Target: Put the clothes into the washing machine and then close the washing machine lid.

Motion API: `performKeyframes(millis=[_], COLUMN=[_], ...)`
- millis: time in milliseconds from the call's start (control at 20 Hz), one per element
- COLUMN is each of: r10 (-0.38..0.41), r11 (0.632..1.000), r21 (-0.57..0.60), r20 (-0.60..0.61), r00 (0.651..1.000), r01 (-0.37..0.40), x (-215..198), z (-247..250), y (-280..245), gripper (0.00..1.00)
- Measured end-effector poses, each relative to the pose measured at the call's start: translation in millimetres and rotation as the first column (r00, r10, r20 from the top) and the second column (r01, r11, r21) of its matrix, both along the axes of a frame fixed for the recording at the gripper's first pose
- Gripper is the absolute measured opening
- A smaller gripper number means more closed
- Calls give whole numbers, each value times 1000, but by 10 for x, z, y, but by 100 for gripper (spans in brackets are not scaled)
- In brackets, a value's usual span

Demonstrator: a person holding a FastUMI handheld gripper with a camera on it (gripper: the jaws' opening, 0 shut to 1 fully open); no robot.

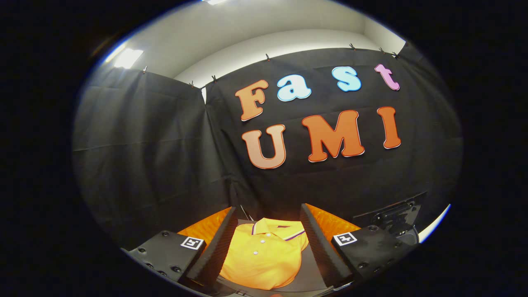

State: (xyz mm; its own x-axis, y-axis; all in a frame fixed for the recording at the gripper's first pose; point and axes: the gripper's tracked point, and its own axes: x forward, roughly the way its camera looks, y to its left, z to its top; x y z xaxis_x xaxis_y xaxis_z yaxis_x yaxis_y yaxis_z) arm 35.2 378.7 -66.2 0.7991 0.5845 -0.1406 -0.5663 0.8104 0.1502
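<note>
Between the two fingers of the gripper (269, 243) lies a yellow polo shirt (264, 255), folded, with its collar and a row of small white buttons facing up and a thin dark stripe running along the collar edge. The fingers stand wide apart, one on each side of the shirt, and neither pad can be seen pressing on the cloth; the left finger's inner face runs close along the shirt's edge, while a strip of bare surface shows between the shirt and the right finger. Each finger carries a small square black-and-white marker (345, 238) on its block. The shirt rests on a dark flat surface (307, 268) that shows as a narrow band beside it. Just beyond the fingers, to the right, sits a dark piece of equipment (392, 216) with a knob-like part; what it is cannot be told. Farther off, black cloth (156, 165) hangs as the booth's wall on two sides, clipped along its top edge. Above the cloth rise a pale wall and ceiling (247, 29), with a bright light panel (128, 57) at the upper left.
</note>
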Motion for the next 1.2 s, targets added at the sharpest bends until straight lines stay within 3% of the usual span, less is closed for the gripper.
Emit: performKeyframes(millis=[400,700,900,950,1200], r10=[29,-101,-70,-70,-49], r11=[994,966,941,953,952], r21=[-97,-254,-335,-302,-301], r20=[-162,-212,-333,-279,-322], r00=[986,972,940,958,946], r01=[-45,45,-48,-18,-53], x=[16,212,34,92,152], z=[-852,-1406,-1966,-1831,-1895], y=[666,543,615,640,646], gripper=[98,99,98,100,97])
